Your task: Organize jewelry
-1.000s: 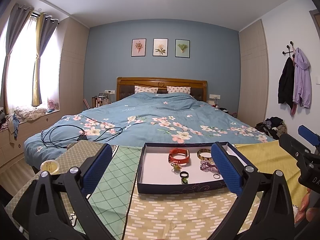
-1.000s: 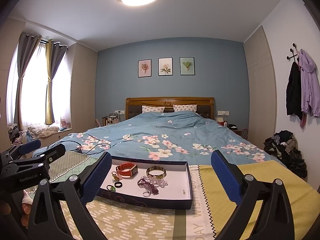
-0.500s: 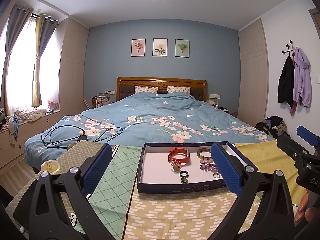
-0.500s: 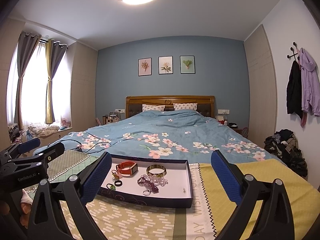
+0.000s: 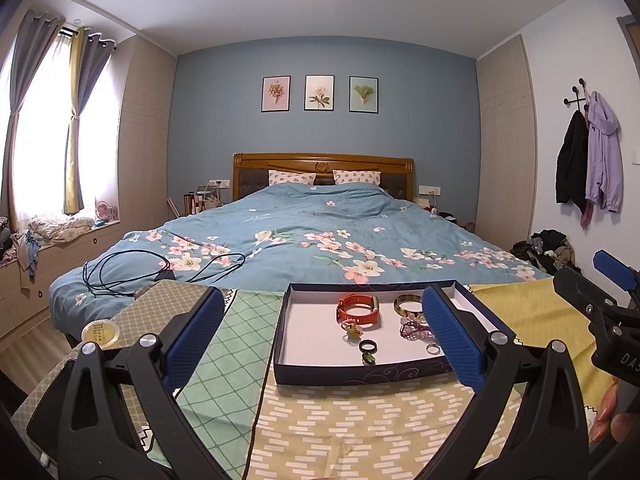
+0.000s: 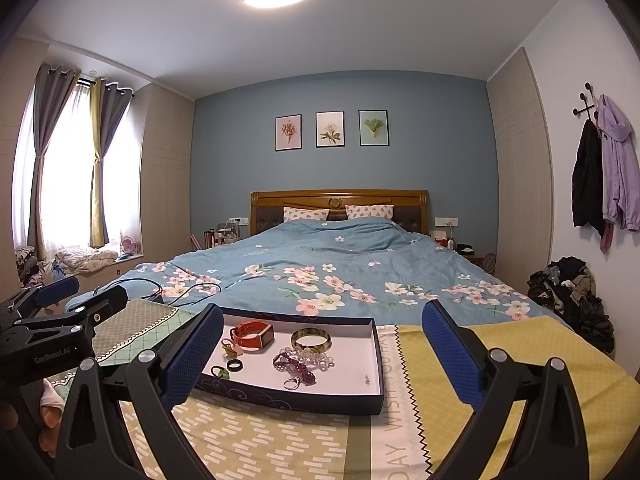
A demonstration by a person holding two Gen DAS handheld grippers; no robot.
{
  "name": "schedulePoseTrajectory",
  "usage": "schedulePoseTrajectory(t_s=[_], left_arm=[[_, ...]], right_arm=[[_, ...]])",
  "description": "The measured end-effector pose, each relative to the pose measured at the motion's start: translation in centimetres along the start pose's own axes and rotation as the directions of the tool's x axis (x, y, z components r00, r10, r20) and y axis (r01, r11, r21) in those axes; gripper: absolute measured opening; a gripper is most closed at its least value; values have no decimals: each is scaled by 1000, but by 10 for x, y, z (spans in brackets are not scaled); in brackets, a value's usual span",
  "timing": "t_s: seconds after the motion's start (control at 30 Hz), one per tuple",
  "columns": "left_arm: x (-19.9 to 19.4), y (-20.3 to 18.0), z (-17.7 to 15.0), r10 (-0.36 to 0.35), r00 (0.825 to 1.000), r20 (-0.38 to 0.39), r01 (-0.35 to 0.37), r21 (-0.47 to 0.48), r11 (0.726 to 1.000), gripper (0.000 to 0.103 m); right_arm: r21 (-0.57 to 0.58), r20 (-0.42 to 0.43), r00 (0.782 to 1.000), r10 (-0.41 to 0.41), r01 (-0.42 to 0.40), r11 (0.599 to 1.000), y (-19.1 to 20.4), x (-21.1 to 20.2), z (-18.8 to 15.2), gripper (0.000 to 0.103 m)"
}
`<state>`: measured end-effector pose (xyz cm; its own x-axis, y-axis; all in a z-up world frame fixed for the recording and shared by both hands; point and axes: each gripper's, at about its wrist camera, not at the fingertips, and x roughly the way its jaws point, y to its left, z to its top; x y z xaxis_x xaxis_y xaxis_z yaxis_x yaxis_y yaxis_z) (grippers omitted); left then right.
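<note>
A home bedroom: made bed (image 5: 320, 236), curtains (image 5: 76, 120), hung jackets (image 5: 588, 160).

Tray (image 5: 468, 300) on patchwork cloth (image 5: 360, 420) — bed (image 5: 320, 224) behind, watch (image 5: 357, 310) left of bangle (image 5: 408, 304)

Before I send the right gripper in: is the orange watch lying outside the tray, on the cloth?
No, in the right wrist view the orange watch lies inside the tray, beside the gold bangle.
</note>
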<state>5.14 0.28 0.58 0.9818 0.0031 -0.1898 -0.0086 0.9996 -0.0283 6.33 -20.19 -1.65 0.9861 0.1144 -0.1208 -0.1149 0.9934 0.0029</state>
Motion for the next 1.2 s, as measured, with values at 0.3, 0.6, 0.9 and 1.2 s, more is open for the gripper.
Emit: schedulePoseTrajectory(t_s=[0.3,0.6,0.9,1.2], left_arm=[[0,2,-2,1,1000,-3,-1,1,1000,97],[-1,3,-2,0,1000,-7,0,3,1000,97],[-1,2,-4,-2,1000,-12,2,6,1000,97],[-1,1,-3,-1,1000,-12,1,8,1000,97]], right_arm=[[-1,-1,1000,-2,2,1000,-1,-2,0,96],[1,-2,1000,0,0,1000,0,-1,0,96],[3,-4,1000,-3,3,1000,0,-1,-1,96],[4,-3,1000,-2,2,1000,0,-1,-1,96]])
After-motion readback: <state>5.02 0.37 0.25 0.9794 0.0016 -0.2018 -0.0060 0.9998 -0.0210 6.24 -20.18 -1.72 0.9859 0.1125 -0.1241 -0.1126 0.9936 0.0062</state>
